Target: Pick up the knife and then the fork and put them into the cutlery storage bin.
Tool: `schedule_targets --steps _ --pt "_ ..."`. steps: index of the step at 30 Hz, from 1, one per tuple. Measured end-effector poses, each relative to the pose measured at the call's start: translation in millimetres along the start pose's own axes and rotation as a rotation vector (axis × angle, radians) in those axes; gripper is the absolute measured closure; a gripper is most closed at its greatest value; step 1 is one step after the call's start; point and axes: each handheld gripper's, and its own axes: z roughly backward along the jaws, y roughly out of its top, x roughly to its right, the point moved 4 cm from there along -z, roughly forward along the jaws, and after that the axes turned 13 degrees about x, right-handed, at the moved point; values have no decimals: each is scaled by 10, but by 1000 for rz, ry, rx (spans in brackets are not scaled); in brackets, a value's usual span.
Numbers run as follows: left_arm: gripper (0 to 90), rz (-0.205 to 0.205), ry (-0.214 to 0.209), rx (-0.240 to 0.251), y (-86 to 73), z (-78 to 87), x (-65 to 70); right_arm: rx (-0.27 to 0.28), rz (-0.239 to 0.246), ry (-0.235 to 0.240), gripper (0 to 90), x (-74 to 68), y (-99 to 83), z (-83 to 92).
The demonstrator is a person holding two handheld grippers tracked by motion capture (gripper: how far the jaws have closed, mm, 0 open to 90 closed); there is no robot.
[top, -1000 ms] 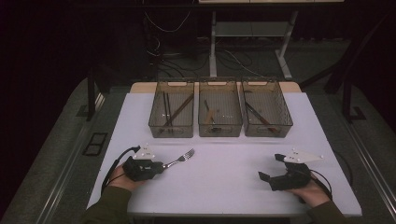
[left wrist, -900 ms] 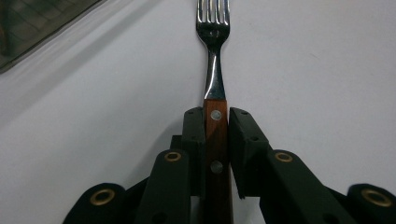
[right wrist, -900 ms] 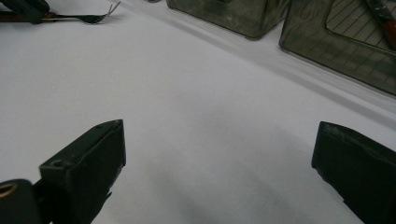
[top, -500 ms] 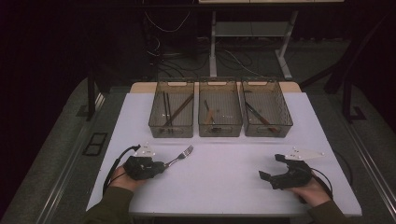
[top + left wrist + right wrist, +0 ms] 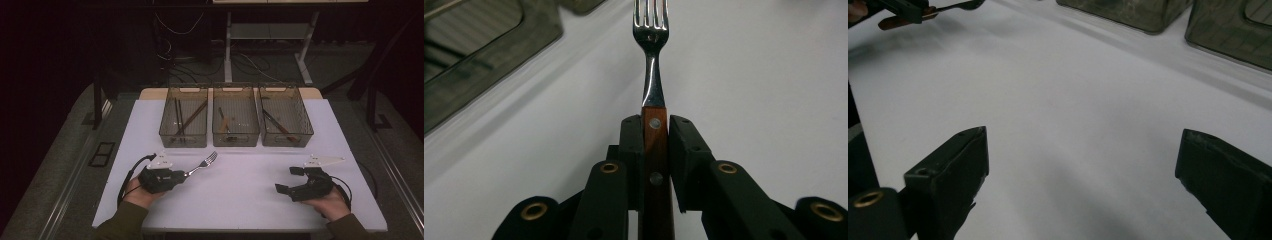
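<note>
A fork [image 5: 202, 164] with a brown wooden handle and steel tines is held in my left gripper [image 5: 176, 176] at the front left of the white table. In the left gripper view both pads press on the fork's handle [image 5: 655, 150], and the tines [image 5: 650, 15] point away over the table toward the bins. My right gripper [image 5: 286, 181] rests low at the front right with its jaws wide apart. In the right gripper view, nothing but bare table lies between its fingers [image 5: 950, 170].
Three smoky clear bins stand in a row at the back of the table: left bin [image 5: 165, 131] with long dark sticks, middle bin [image 5: 236, 137] and right bin [image 5: 305, 131] with brown-handled utensils. White table surface [image 5: 240, 175] lies between the grippers.
My left gripper has lifted a little and shifted toward the bins with the fork still in it. The right gripper has stayed in place.
</note>
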Motion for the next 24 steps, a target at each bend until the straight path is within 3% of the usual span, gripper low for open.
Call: schedule_targets --steps 4,6,10,17,24 --pt "765 -16 -19 11 102 -77 111 13 -4 6 74 -27 51 -17" --pt "764 -16 -34 9 157 -136 160 33 -3 21 149 -37 89 -26" --pt "764 -13 -59 23 267 -251 246 78 -7 33 163 -72 204 -55" --pt "764 -28 -70 47 476 -475 374 136 -11 50 230 -104 390 -154" --pt "765 -52 -77 71 694 -719 504 209 -49 61 288 -94 585 -263"
